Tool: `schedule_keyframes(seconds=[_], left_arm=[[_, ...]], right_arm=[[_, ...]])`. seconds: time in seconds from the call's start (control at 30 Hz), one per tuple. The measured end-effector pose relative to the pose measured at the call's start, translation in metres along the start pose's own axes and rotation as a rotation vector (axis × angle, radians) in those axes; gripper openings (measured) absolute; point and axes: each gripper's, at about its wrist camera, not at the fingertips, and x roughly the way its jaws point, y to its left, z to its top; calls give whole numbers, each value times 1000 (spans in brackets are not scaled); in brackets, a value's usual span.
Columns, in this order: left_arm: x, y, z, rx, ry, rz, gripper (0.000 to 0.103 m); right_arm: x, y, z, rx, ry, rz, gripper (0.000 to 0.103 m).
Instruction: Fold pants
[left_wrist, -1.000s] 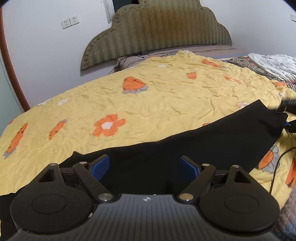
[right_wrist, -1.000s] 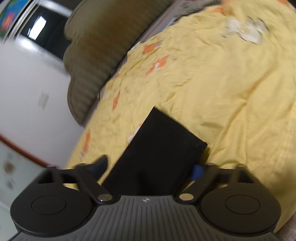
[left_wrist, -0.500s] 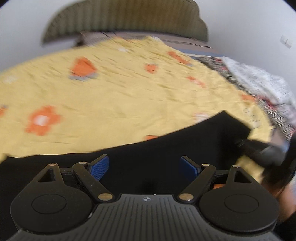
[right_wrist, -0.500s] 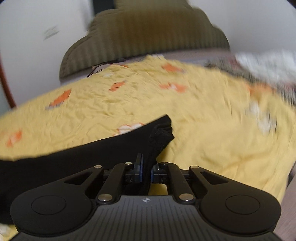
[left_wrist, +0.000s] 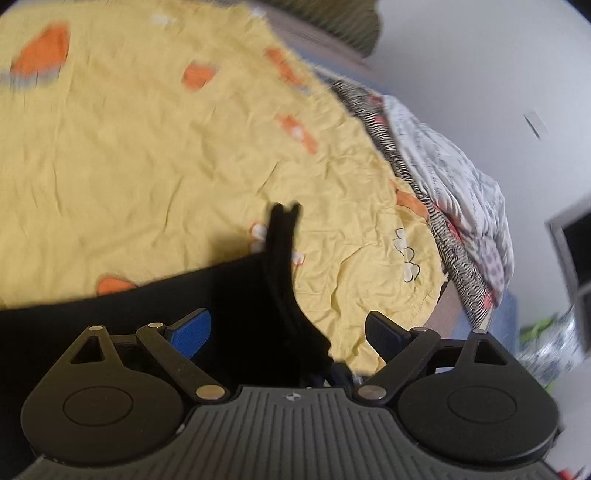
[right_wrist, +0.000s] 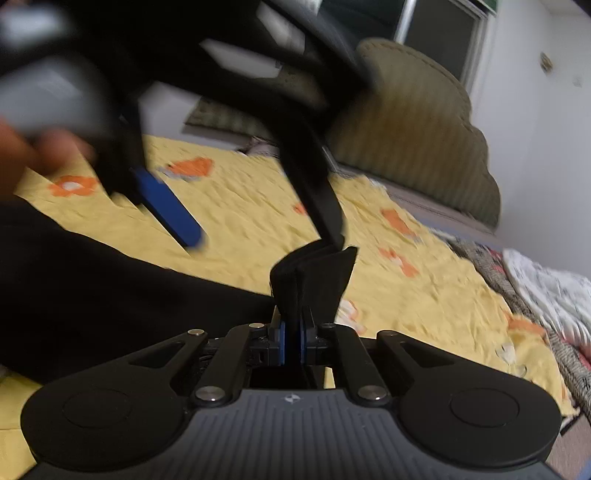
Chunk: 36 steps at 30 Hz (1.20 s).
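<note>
Black pants (right_wrist: 92, 288) are laid across the near part of the bed, on a yellow sheet (left_wrist: 147, 147) w/ orange flower prints. In the right wrist view the right gripper (right_wrist: 291, 341) is pressed together on a bunched corner of the fabric: the blue pads are clamped on it and a folded tuft sticks up just past the tips. Looks like a hem or leg end, but can't be said for sure, too dark and blurry.

The left gripper (left_wrist: 286, 326) is spread wide, nothing pinched btw the pads. In its own view the raised black tuft is seen between the fingers and a bit farther out, so it's lined up w/ that same corner but not touching it as far as can be told. From the right cam the left gripper (right_wrist: 258, 225) is seen hanging just above the tuft, one blue pad (right_wrist: 170, 214) out to the left, the other finger nearly at the fabric.

Progress, as a guess: early. Most of the pants are flat on the sheet, no finished fold is visible. One corner is gripped; a 2nd grip is prob needed, then the end carried over, laid down, smoothed.

A striped and white blanket (left_wrist: 454, 192) is heaped at the far right edge, well apart from the pants.
</note>
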Motion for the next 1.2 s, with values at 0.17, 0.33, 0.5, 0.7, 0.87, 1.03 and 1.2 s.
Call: schedule_keyframes(seconds=[0.17, 0.33, 0.5, 0.7, 0.87, 1.03, 1.2], left_arm=[[8, 33, 2, -187, 37, -58, 40], [-22, 54, -12, -196, -42, 1, 6], [-84, 63, -41, -79, -178, 185, 5], [-130, 101, -69, -72, -223, 354, 5], [-141, 134, -87, -108, -222, 419, 6], [-133, 152, -96, -110, -207, 439, 21], [-159, 164, -107, -77, -263, 558, 43]], right_arm=[[-19, 20, 8, -56, -54, 45, 7], [-35, 49, 14, -136, -104, 90, 7], [-50, 81, 22, -179, -146, 178, 7], [-57, 124, 35, -192, -172, 347, 7], [-50, 157, 37, -235, -140, 446, 7], [-36, 171, 32, -282, -82, 487, 6], [-31, 168, 32, -290, 2, 493, 7]])
